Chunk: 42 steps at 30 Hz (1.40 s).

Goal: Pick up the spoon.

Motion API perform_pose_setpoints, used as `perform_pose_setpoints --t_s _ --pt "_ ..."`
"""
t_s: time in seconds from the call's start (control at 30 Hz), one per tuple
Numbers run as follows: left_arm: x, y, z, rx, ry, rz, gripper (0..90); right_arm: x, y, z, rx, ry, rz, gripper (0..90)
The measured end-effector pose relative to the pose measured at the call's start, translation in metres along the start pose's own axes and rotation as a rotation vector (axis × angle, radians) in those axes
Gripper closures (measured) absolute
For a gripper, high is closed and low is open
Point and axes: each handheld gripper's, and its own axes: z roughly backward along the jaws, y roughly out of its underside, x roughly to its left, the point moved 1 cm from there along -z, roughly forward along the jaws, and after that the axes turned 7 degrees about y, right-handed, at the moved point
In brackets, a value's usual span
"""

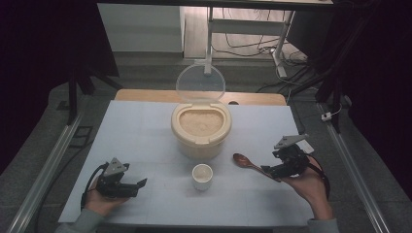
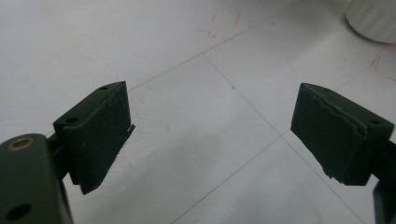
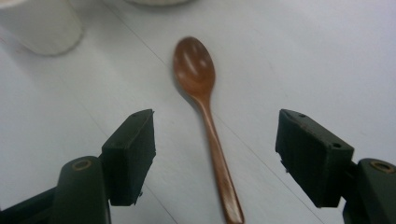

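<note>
A brown wooden spoon lies flat on the white table, bowl toward the middle. My right gripper is open over its handle; in the right gripper view the spoon runs between the two spread jaws of that gripper without touching either. A beige rice container full of grain stands at the table's centre with its clear lid tipped up behind. A small white cup sits in front of it. My left gripper rests open at the front left, and in its own view the gripper has bare table between its jaws.
The white table has faint grid lines and red marks. The cup's edge shows at the upper right of the left gripper view, and the cup at the upper left of the right gripper view. Metal rails flank the table; cables lie on the floor behind.
</note>
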Motion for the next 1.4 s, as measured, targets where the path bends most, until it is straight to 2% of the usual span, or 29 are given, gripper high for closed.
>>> perform_pose_setpoints --t_s 0.17,0.43,0.67,1.1,1.4 --pt "0.0 0.0 -0.001 0.004 0.0 -0.001 12.0 -0.009 0.009 -0.006 0.029 -0.005 -0.023 29.9" --pt "-0.001 0.001 -0.002 0.01 -0.003 -0.007 12.0 -0.013 0.012 -0.011 0.065 0.008 -0.003 30.8" --pt "-0.001 0.001 -0.003 0.019 -0.005 -0.009 12.0 -0.012 0.015 -0.019 0.117 0.002 0.016 32.5" --pt "-0.001 0.002 -0.003 0.025 -0.005 -0.014 11.9 -0.007 0.014 -0.026 0.144 -0.03 0.038 34.1" --pt "-0.001 0.002 -0.004 0.028 -0.003 -0.017 11.7 -0.002 0.013 -0.033 0.192 -0.047 0.053 36.3"
